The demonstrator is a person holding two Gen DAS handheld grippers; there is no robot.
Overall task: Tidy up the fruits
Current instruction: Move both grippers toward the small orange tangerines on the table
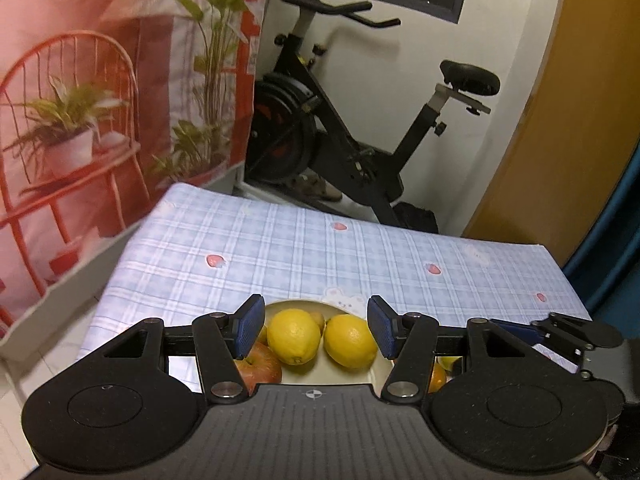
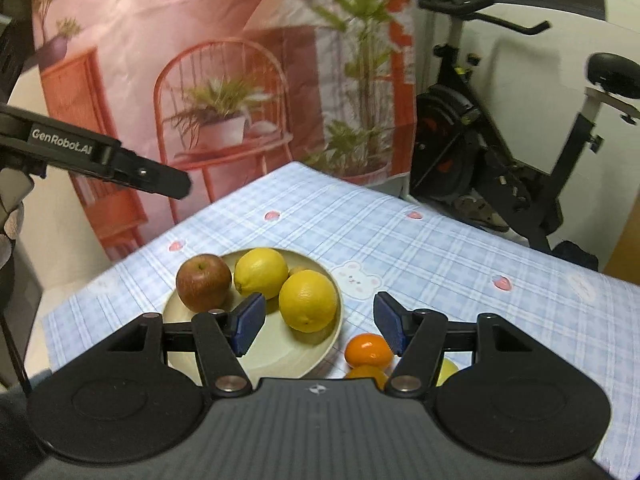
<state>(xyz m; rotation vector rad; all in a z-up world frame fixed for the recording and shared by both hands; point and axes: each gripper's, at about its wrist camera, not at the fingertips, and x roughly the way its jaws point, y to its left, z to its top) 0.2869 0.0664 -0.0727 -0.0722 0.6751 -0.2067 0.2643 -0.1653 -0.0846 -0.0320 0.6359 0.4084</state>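
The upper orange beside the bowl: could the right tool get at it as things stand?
Probably yes. The right tool is open, and the orange lies on the tablecloth just outside the bowl, near the right-hand finger, with nothing over it.

A: The surface [image 2: 460, 264] wears a thin checked cloth, matt, lying smooth with hardly a crease.

B: And the bowl [image 2: 320, 354]? It looks like matt cream plastic or glazed ware; I cannot tell which.

A: Nor can I. The two lemons [image 2: 307, 300] have a pebbled, faintly waxy skin; the apple [image 2: 203, 288] is smooth with a soft shine.

B: The orange [image 2: 367, 350] is finely dimpled and glossier.

A: The right gripper [image 2: 319, 322] is matt black plastic, its base ribbed, with brushed metal pivot pins. The fingers [image 2: 249, 322] carry blue pads, finely textured like rubber.

B: The left gripper [image 1: 316, 326] is the same. Behind, the printed backdrop [image 2: 224, 60] is a thin fabric sheet with a slight sheen.
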